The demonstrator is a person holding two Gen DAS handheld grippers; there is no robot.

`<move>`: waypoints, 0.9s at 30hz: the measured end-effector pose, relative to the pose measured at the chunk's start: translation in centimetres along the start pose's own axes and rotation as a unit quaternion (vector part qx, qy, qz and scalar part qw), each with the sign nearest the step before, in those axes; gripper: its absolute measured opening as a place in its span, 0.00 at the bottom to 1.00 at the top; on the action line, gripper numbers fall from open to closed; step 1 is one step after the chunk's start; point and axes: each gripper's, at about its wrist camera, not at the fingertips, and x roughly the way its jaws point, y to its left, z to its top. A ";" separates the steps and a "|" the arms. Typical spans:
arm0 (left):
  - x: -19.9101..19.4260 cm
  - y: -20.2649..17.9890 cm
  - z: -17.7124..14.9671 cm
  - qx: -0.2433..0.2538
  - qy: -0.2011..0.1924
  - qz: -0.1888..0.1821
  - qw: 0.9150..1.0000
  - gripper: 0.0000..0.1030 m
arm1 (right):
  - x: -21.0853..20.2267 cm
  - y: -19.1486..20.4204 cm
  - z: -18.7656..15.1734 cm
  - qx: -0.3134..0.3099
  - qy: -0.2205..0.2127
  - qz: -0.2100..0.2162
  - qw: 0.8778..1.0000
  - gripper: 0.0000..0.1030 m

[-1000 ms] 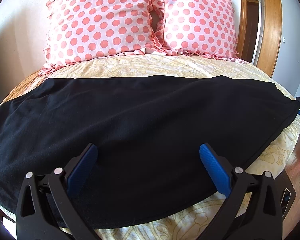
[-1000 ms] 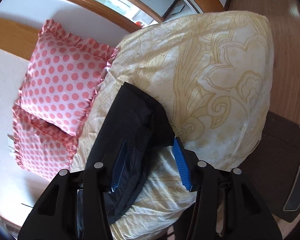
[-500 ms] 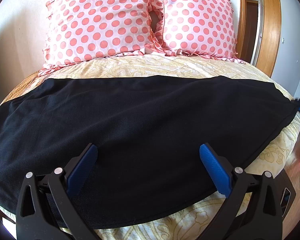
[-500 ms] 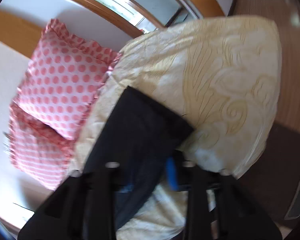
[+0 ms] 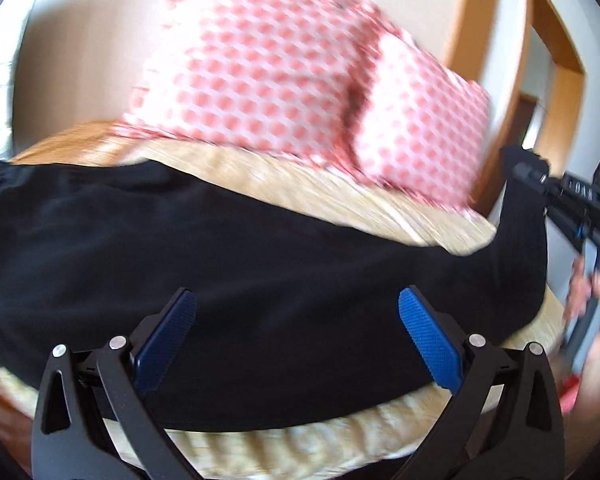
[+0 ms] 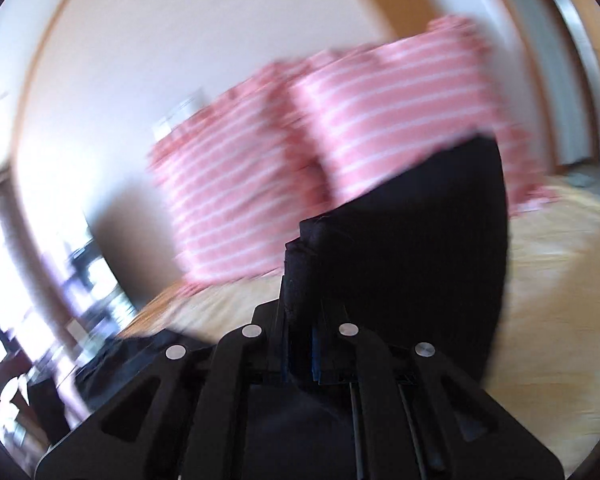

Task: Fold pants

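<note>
Left claw spread wide above black pants lying across the bed | right claw pressed together, pinching the pants' far right end, lifted off the bed | two pink spotted pillows beyond, blurred, against the wall

Left tool agape over black pants — right end lifted
</note>
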 end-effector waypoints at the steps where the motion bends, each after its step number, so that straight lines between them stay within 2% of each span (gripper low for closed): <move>1: -0.3 0.6 0.2 -0.006 -0.006 0.012 1.000 0.98 | 2.0 1.3 -1.1 -0.011 0.027 0.020 0.999 0.07; 2: -0.8 1.3 0.5 -0.013 -0.013 0.030 0.999 0.98 | 3.8 2.3 -2.1 -0.021 0.054 0.032 0.998 0.07; 5: -1.5 3.3 0.7 -0.031 -0.019 0.069 0.997 0.98 | 9.8 4.6 -7.1 -0.033 0.179 0.054 0.982 0.07; 6: -1.7 4.0 0.8 -0.038 -0.019 0.078 0.996 0.98 | 11.0 4.8 -8.4 -0.024 0.210 0.056 0.976 0.07; 7: -1.9 4.7 0.9 -0.046 -0.019 0.085 0.995 0.98 | 11.6 5.0 -9.3 -0.025 0.222 0.049 0.974 0.07; 9: -2.2 6.1 0.8 -0.064 -0.019 0.099 0.993 0.98 | 11.4 5.3 -9.1 -0.034 0.212 0.044 0.976 0.07; 12: -2.9 7.4 0.8 -0.078 -0.024 0.110 0.991 0.98 | 9.9 5.4 -6.5 -0.008 0.154 0.063 0.986 0.07; 14: -3.1 7.9 1.1 -0.079 -0.033 0.118 0.989 0.98 | 9.7 5.7 -5.6 0.009 0.136 0.076 0.988 0.07; 17: -3.5 8.3 1.2 -0.087 -0.041 0.121 0.988 0.98 | 11.7 8.0 -7.6 -0.022 0.196 0.087 0.976 0.07; 20: -3.7 8.3 1.2 -0.094 -0.043 0.114 0.988 0.98 | 12.2 9.0 -7.8 -0.003 0.201 0.124 0.972 0.07; 23: -3.7 8.3 1.0 -0.091 -0.042 0.120 0.988 0.98 | 13.4 10.5 -9.4 -0.053 0.246 0.106 0.962 0.07; 25: -3.8 8.4 1.1 -0.090 -0.038 0.127 0.987 0.98 | 13.5 10.1 -10.3 -0.039 0.249 0.108 0.962 0.07; 27: -4.1 8.6 1.0 -0.091 -0.043 0.134 0.986 0.98 | 13.2 9.7 -9.7 -0.017 0.235 0.120 0.964 0.07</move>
